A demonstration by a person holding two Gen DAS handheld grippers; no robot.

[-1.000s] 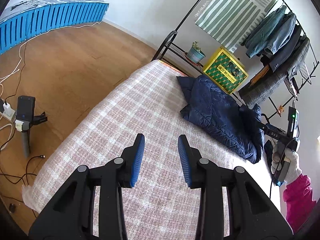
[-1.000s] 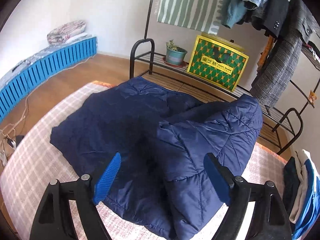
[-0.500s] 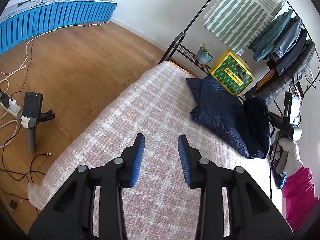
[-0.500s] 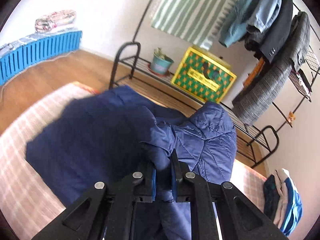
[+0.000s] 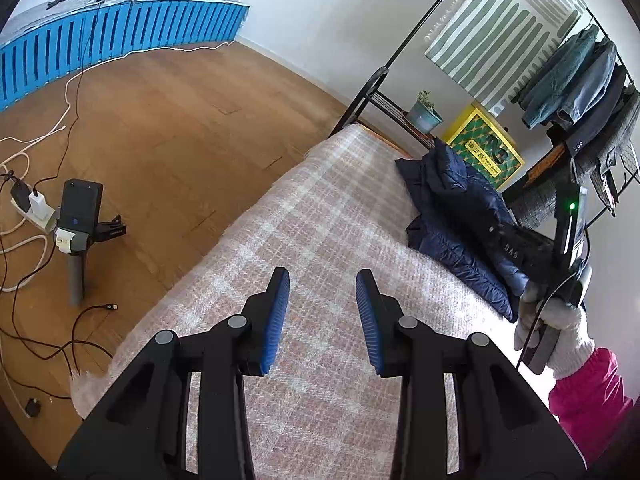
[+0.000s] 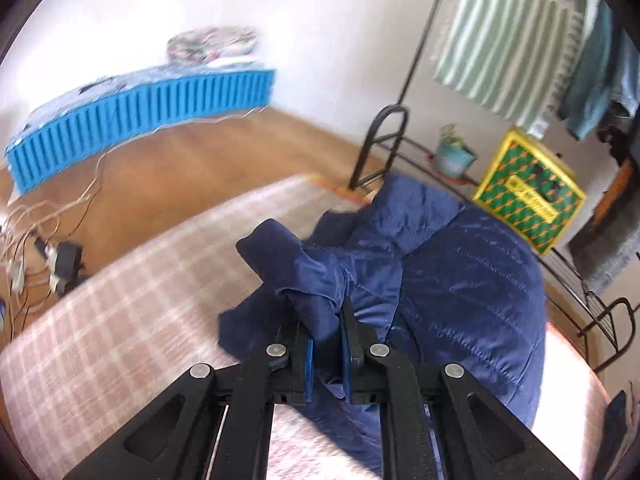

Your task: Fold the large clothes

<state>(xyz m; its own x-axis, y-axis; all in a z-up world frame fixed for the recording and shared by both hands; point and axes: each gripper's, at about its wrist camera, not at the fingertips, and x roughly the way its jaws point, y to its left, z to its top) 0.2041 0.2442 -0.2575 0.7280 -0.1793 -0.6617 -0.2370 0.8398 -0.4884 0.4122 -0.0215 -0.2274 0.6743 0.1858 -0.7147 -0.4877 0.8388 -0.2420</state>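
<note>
Nearest, right gripper [image 6: 326, 320] pinching a fold of the navy padded jacket [image 6: 460, 280] on the checked bed cover [image 6: 120, 320].
Its jaws have just closed on the cloth; the left gripper [image 5: 322, 292] hangs spread and empty over the cover. Beyond the jacket stand a yellow box [image 6: 528, 196] and a clothes rack [image 5: 580, 80].

Plaid-covered bed [image 5: 320, 216]; navy quilted jacket [image 6: 472, 280] heaped at far end.
</note>
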